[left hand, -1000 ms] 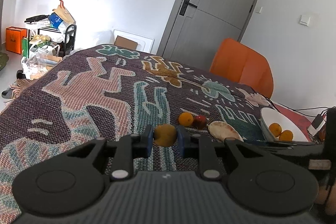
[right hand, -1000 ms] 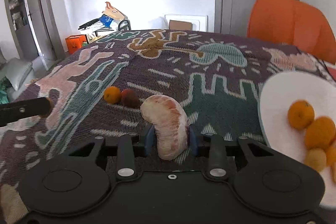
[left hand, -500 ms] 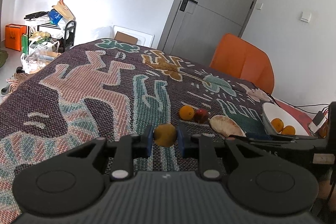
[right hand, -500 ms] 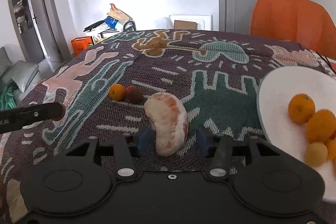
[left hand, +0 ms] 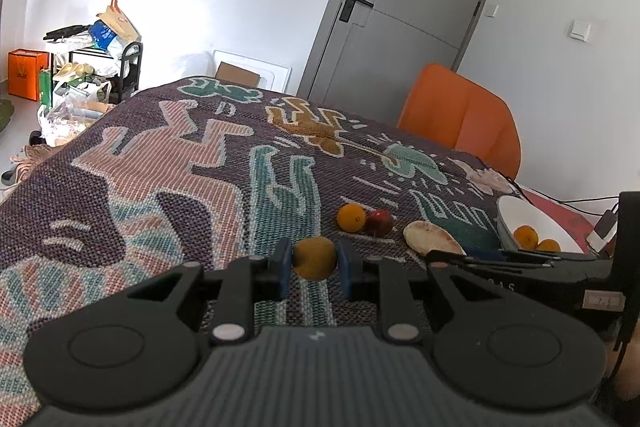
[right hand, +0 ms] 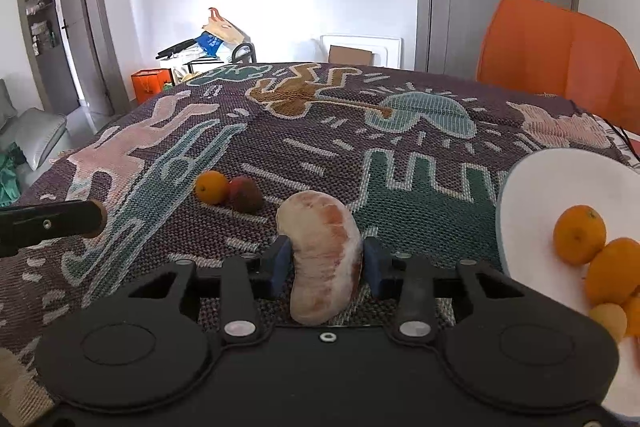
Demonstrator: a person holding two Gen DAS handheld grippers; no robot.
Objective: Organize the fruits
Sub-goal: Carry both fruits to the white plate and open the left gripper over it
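My left gripper point(left hand: 312, 265) is shut on a small brownish-yellow fruit point(left hand: 315, 258), held above the patterned cloth. My right gripper point(right hand: 323, 263) is shut on a peeled pomelo segment point(right hand: 322, 255), its pads touching both sides; the segment also shows in the left wrist view point(left hand: 432, 237). An orange point(right hand: 211, 187) and a red fruit point(right hand: 245, 194) lie side by side on the cloth ahead; both also show in the left wrist view point(left hand: 351, 218) point(left hand: 379, 222). A white bowl point(right hand: 532, 183) at the right holds several oranges point(right hand: 579, 235).
The table is covered by a woven patterned cloth point(left hand: 160, 179). An orange chair point(right hand: 560, 55) stands behind the far right edge. Cables point(left hand: 576, 203) lie near the bowl. A grey door point(left hand: 400, 7) and a cluttered rack point(left hand: 92, 67) are beyond the table.
The right gripper opened around the pomelo segment half a second ago and has closed on it again. The left gripper keeps holding its fruit and has shifted slightly.
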